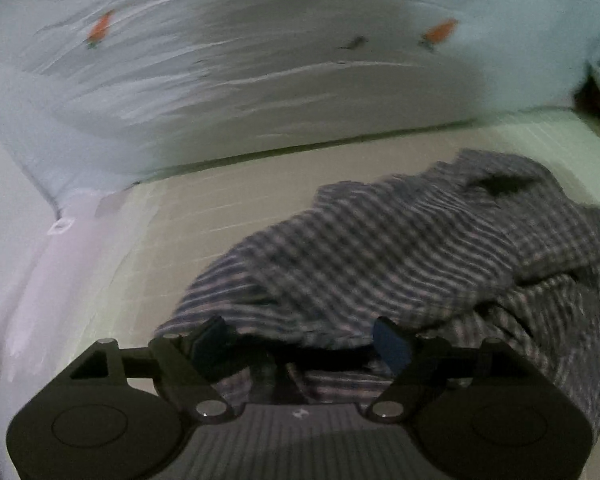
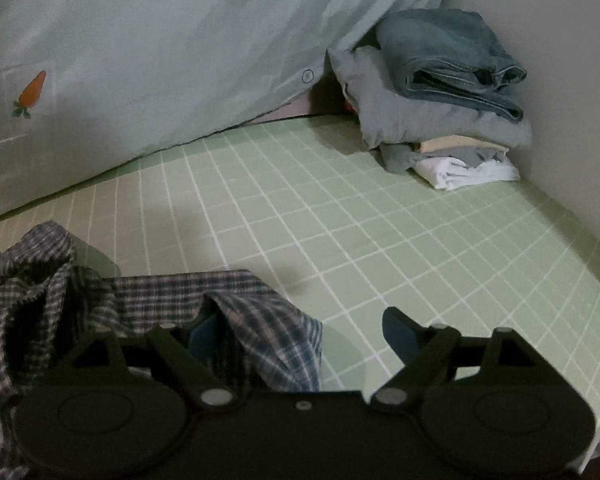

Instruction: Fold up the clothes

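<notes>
A crumpled plaid shirt point(image 1: 400, 248) lies in a loose heap on a bed covered by a pale green grid-patterned sheet point(image 1: 204, 216), seen in the blurred left wrist view with a light blue quilt point(image 1: 228, 64) bearing small orange carrot motifs point(image 1: 100, 28) bunched up behind it. The left gripper point(image 1: 304, 340) sits low at the near edge of the shirt, its jaws spread wide with checked cloth lying between and beneath the fingers, though none of it is pinched. In the right wrist view, the shirt point(image 2: 60, 292) trails in from the left, one fold draped over the left finger of the right gripper point(image 2: 300, 336), whose jaws also stand wide apart, the right finger point(image 2: 400, 332) over bare sheet. Farther right, in the corner against the wall point(image 2: 560, 80), a stack of folded clothes point(image 2: 440, 120) rests on the sheet, well apart from the shirt, topped by folded blue jeans point(image 2: 452, 52).
</notes>
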`<state>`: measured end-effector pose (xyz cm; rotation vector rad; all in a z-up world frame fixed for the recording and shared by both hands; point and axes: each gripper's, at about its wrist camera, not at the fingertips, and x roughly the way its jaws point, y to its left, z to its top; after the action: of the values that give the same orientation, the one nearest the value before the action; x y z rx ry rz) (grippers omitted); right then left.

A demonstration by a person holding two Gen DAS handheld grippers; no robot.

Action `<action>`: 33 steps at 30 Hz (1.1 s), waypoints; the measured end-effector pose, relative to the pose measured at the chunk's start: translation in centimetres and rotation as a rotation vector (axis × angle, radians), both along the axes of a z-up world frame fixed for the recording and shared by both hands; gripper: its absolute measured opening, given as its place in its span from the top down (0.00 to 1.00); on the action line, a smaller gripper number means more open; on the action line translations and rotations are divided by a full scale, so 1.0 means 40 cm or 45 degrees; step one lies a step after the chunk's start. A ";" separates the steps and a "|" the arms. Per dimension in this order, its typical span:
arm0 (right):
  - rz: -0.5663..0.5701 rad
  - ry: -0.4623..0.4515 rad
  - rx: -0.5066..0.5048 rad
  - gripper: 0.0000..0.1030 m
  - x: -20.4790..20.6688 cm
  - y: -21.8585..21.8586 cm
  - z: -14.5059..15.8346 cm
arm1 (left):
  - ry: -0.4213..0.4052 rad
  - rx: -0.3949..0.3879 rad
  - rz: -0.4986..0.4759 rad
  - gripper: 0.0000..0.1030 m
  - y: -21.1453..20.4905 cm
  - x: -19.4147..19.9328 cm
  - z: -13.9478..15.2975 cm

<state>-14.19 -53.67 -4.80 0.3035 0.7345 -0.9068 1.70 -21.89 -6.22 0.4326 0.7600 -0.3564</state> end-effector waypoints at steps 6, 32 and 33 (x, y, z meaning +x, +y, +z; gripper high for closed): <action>0.022 0.018 0.019 0.16 -0.001 -0.006 -0.009 | -0.001 0.064 -0.210 0.21 -0.095 -0.008 -0.035; -0.088 0.132 0.082 0.16 0.009 -0.080 -0.063 | -0.091 -0.385 0.463 0.91 0.000 0.497 0.168; -0.087 0.135 0.080 0.16 0.009 -0.080 -0.064 | -0.070 -0.398 0.547 0.86 0.033 0.521 0.163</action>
<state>-13.84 -56.86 -7.34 0.3397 0.8558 -0.9718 22.55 -20.58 0.30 -0.0194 0.7078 -0.0555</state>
